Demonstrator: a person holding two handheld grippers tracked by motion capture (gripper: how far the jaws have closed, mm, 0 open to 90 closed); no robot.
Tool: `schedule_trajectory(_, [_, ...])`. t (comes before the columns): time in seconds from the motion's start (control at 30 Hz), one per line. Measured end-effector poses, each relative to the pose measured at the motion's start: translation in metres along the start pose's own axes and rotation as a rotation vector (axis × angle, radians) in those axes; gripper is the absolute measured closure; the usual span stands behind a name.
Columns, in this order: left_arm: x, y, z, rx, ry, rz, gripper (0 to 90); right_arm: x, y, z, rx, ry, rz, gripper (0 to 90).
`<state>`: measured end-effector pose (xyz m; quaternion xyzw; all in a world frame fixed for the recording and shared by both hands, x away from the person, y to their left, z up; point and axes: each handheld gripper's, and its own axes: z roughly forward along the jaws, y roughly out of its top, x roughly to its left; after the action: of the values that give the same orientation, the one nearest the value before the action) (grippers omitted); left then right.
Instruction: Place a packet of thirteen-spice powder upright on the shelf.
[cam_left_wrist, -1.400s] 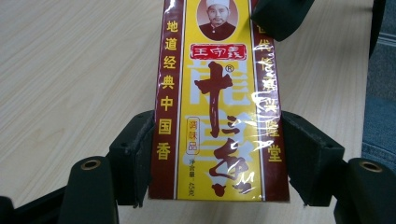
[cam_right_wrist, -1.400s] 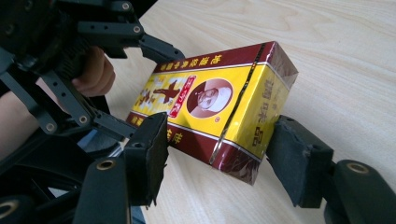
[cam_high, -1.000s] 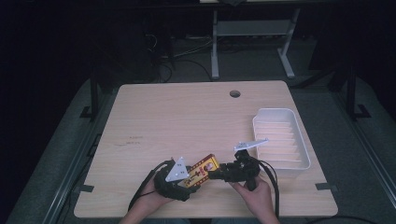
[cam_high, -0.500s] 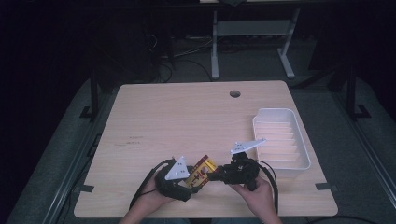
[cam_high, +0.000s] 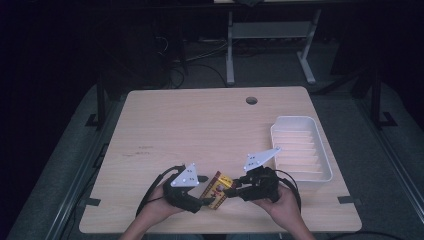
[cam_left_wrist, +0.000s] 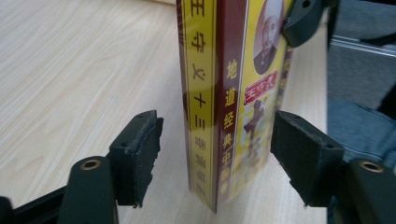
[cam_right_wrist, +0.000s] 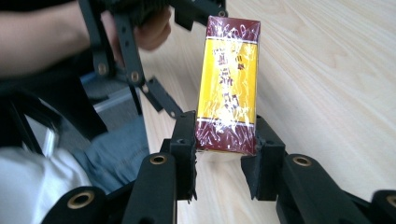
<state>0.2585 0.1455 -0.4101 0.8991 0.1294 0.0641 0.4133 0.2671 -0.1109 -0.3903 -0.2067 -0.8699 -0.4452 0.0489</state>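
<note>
Clearly the right gripper (cam_right_wrist: 218, 158) has its fingers (cam_right_wrist: 186, 140) pressed against both sides of the maroon end of a yellow-and-maroon box (cam_right_wrist: 228, 84) wrapped in clear film, so that gripper carries it; in the left gripper view the left gripper (cam_left_wrist: 215, 154) stands wide open, its two fingers (cam_left_wrist: 140, 149) spread on either side of the same box (cam_left_wrist: 224, 93) with a gap on each side, touching nothing. Seen from the high view, the box (cam_high: 217, 189) sits between the two grippers, the left gripper (cam_high: 199, 192) and the right gripper (cam_high: 235, 189), at the near edge of the counter (cam_high: 200, 125), whether lifted or resting on an edge I cannot tell. A white ridged tray (cam_high: 301, 150) lies well apart at the right side of the counter. Judging from this, the pick-up is done and a handover looks half made: the left fingers have yet to close, and the right have yet to let go
</note>
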Motion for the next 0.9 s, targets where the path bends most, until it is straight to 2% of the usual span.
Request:
schedule_trajectory(0.03, [0.002, 0.003, 0.000, 0.003, -0.026, 0.012, 34.5, 0.000, 0.001, -0.001, 0.008, -0.008, -0.019, 67.1])
schedule_trajectory(0.1, [0.004, 0.007, 0.000, 0.015, -0.050, 0.031, 35.6, 0.000, 0.001, -0.003, 0.023, -0.008, -0.050, 67.1])
schedule_trajectory(0.2, [0.006, 0.011, 0.002, 0.021, -0.068, 0.040, 37.6, -0.001, 0.002, -0.003, 0.041, -0.001, -0.078, 67.1])
schedule_trajectory(0.23, [0.009, 0.016, 0.002, 0.028, -0.093, 0.044, 38.1, -0.001, 0.004, -0.005, 0.062, 0.000, -0.120, 67.1])
schedule_trajectory(0.27, [0.009, 0.016, 0.002, 0.028, -0.093, 0.044, 38.8, -0.001, 0.005, -0.005, 0.068, 0.001, -0.139, 67.1])
schedule_trajectory(0.3, [0.012, 0.020, 0.003, 0.038, -0.117, 0.057, 39.9, -0.001, 0.006, -0.006, 0.075, 0.001, -0.151, 67.1])
schedule_trajectory(0.33, [0.012, 0.020, 0.003, 0.038, -0.117, 0.057, 40.8, -0.001, 0.006, -0.006, 0.075, 0.001, -0.151, 67.1])
schedule_trajectory(0.37, [0.015, 0.024, 0.004, 0.040, -0.147, 0.059, 42.0, -0.002, 0.008, -0.008, 0.085, 0.015, -0.179, 67.0])
schedule_trajectory(0.43, [0.016, 0.026, 0.004, 0.046, -0.158, 0.062, 45.4, -0.003, 0.009, -0.008, 0.093, 0.026, -0.188, 67.0])
schedule_trajectory(0.47, [0.018, 0.030, 0.005, 0.054, -0.181, 0.069, 46.6, -0.004, 0.010, -0.009, 0.106, 0.050, -0.199, 67.0])
schedule_trajectory(0.57, [0.019, 0.032, 0.007, 0.055, -0.202, 0.074, 50.3, -0.003, 0.012, -0.011, 0.110, 0.045, -0.220, 67.0])
schedule_trajectory(0.6, [0.019, 0.035, 0.009, 0.061, -0.231, 0.086, 52.2, -0.003, 0.012, -0.013, 0.105, 0.052, -0.228, 67.0])
schedule_trajectory(0.67, [0.019, 0.036, 0.010, 0.067, -0.238, 0.088, 53.9, -0.003, 0.013, -0.014, 0.104, 0.056, -0.231, 67.0])
schedule_trajectory(0.77, [0.017, 0.041, 0.014, 0.089, -0.255, 0.118, 57.7, -0.003, 0.013, -0.013, 0.119, 0.052, -0.250, 67.0])
schedule_trajectory(0.9, [0.015, 0.046, 0.017, 0.109, -0.274, 0.134, 59.9, -0.001, 0.012, -0.010, 0.139, 0.052, -0.263, 67.0])
